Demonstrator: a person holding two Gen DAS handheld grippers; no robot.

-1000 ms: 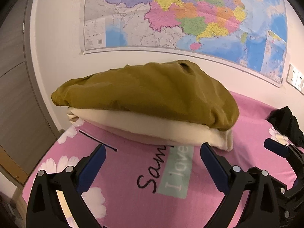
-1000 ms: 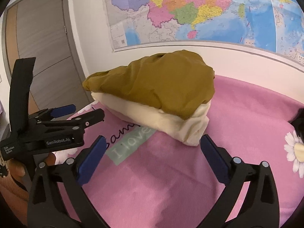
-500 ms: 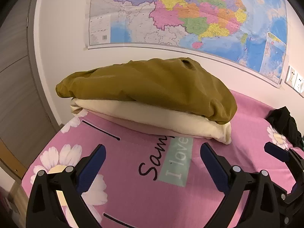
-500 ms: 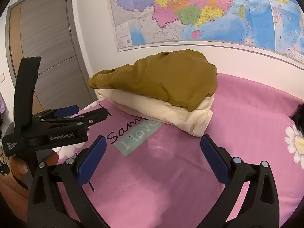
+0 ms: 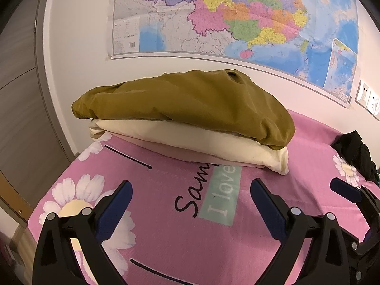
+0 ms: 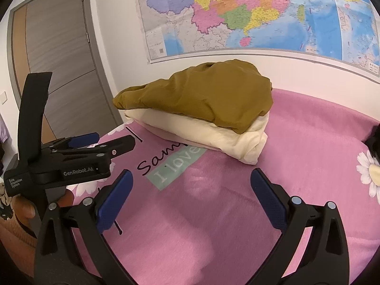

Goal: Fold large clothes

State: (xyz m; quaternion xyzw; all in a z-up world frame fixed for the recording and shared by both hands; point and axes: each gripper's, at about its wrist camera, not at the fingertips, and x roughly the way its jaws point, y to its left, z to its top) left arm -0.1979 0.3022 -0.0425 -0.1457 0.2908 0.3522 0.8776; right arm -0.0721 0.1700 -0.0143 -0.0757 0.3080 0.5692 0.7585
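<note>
Obs.: both tools idle above the pink bedspread point(image 6: 296, 156). My left gripper point(image 5: 191, 196) has its jaws spread wide, nothing between them; my right gripper point(image 6: 191, 185) likewise wide and empty.

Task items: the olive garment point(image 5: 190, 102) lies folded on top of the cream garment point(image 5: 190, 142), a two-layer stack at the far end of the bedspread, close to the wall under the map point(image 5: 237, 16). Judgement: stacked there to keep the near bedspread free as a folding surface.

A black garment point(image 5: 356, 152) lies crumpled to the right of the stack, well apart; probably next.

Containers: none in view.
</note>
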